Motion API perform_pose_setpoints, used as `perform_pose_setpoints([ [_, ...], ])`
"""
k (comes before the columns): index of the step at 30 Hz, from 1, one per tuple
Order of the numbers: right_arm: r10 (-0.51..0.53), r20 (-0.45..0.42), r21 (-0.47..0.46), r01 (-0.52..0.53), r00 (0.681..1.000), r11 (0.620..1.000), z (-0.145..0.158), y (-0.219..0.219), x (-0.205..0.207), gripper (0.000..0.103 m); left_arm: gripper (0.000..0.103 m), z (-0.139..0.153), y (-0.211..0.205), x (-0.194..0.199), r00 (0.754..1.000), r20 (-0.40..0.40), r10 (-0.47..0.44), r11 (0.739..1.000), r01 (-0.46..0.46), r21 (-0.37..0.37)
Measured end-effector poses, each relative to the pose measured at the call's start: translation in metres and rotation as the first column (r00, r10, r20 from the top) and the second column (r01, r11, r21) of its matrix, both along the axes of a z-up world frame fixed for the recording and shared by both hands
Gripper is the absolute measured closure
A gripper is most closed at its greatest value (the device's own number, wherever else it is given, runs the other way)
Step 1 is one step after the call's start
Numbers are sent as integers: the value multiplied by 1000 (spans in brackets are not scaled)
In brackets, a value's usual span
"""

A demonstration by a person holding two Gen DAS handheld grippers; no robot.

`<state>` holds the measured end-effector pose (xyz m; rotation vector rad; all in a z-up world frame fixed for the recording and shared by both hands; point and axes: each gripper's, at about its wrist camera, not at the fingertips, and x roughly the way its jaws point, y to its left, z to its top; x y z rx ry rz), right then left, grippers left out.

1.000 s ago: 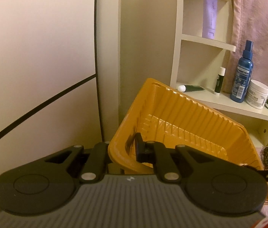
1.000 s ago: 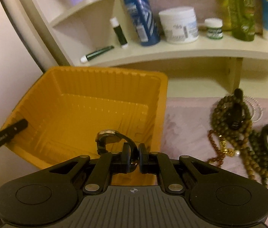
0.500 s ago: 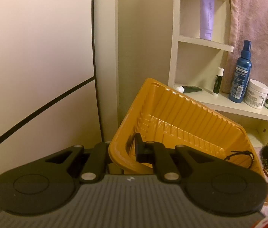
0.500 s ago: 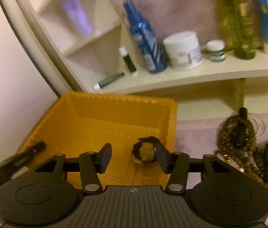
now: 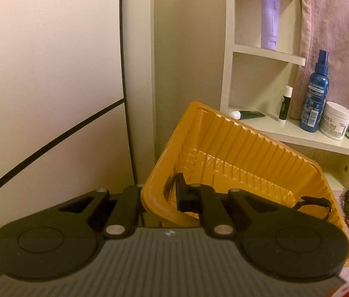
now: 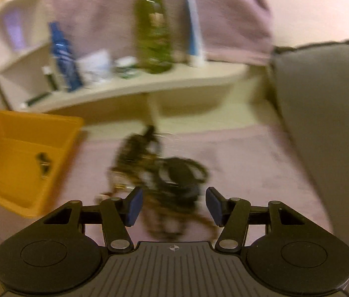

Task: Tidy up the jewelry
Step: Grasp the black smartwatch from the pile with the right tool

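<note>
A yellow plastic tray (image 5: 236, 148) stands tilted, and my left gripper (image 5: 159, 195) is shut on its near rim, one finger outside the wall and one inside. A dark bracelet (image 5: 315, 201) lies inside the tray at its right end. The right wrist view is blurred by motion and shows the tray (image 6: 26, 153) at the left with the bracelet (image 6: 43, 160) in it. My right gripper (image 6: 173, 205) is over the pink cloth with its jaws opening. A tangled pile of bead strings and a dark watch (image 6: 164, 170) lies just ahead of the pads, which press on nothing.
A cream shelf (image 5: 317, 141) behind the tray carries a blue spray bottle (image 5: 314, 99), a white jar (image 5: 335, 123) and tubes. In the right wrist view a green bottle (image 6: 153, 34) stands on it. A grey cushion (image 6: 322, 104) rises at the right.
The right gripper opened and let the dark bracelet drop into the tray, then swung right to the bead pile. The left gripper kept its hold on the tray rim.
</note>
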<state>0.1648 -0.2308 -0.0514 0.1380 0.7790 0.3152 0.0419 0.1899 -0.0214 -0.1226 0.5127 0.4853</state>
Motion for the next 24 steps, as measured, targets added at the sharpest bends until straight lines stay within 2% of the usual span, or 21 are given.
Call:
perform_pose_setpoints([
  [6,14,-14,-26,-14,1000,1000,-10,0,19,48,93,0,-1,1,1000,-2,-3,1000,3,7],
  [9,16,-46,-30,-17,999,999,-22,2,26,63,93,0,0,1,1000,-3,-3,1000,3,7],
  [11,-1,-62,-16,0,998,1000,-26,2,29,79,93,0,-1,0,1000,-2,-3,1000,3,8],
  [16,-61,-54,70,65,997,995,-21,-8,31,80,93,0,-1,0,1000,-2,-7,1000,7,8],
  [20,-126,-95,202,143,987,969,-13,-21,36,80,93,0,-1,0,1000,-1,-9,1000,9,10],
  [24,-147,-135,283,180,980,942,-5,-27,39,80,93,0,-1,0,1000,0,-12,1000,12,9],
])
